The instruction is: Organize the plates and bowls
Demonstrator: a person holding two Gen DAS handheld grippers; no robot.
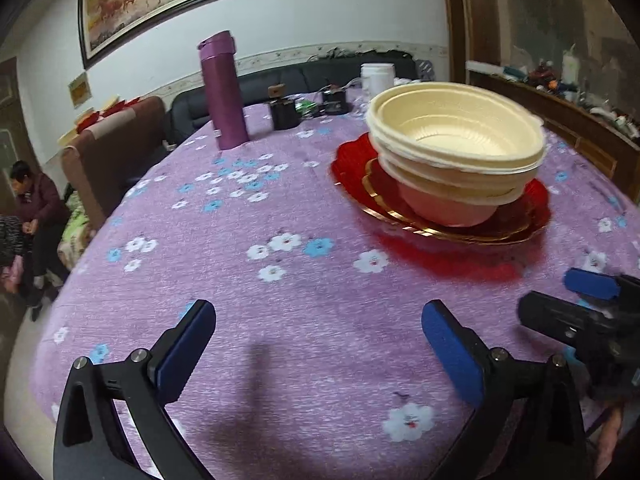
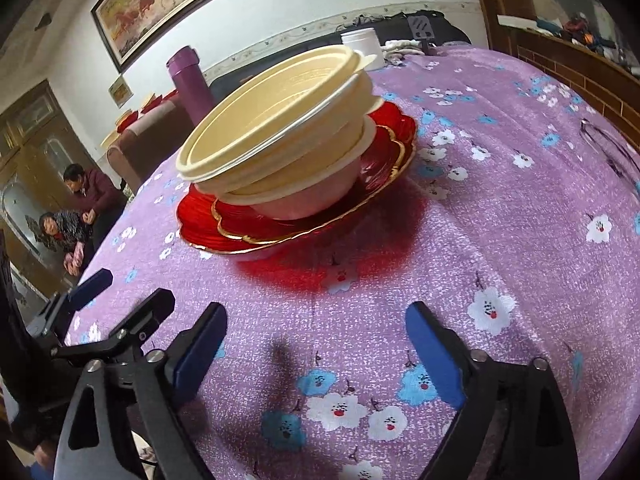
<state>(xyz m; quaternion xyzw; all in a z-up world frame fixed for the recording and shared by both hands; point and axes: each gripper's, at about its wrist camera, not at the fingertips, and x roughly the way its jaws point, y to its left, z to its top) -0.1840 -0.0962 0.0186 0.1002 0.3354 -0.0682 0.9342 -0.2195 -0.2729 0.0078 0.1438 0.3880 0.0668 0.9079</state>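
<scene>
Several dishes stand in one pile on the round table with the purple flowered cloth (image 1: 248, 288). The red scalloped plastic plates with gold rims (image 2: 320, 220) lie at the bottom, and the cream-coloured plastic bowls (image 1: 456, 148) sit nested on top of them, toward the far right of the table in the left wrist view. The top bowls are not seated evenly; the stack leans a little to one side. Behind it stand a tall purple metal flask (image 1: 224, 92) and a white plastic jar (image 2: 362, 50).

I judge the bowls light, thin and somewhat flexible, with smooth walls that can slip. The outer rim seems the best place to take hold, pinched from both sides, because the wall may bend. The plates look stiff but brittle at their thin edge, so a grip under the rim is safer.

The left gripper (image 1: 318, 344) is spread wide over the bare cloth and grasps nothing. The right gripper (image 2: 316, 352) is also released, with only cloth between its blue pads, near the pile but apart from it.
</scene>
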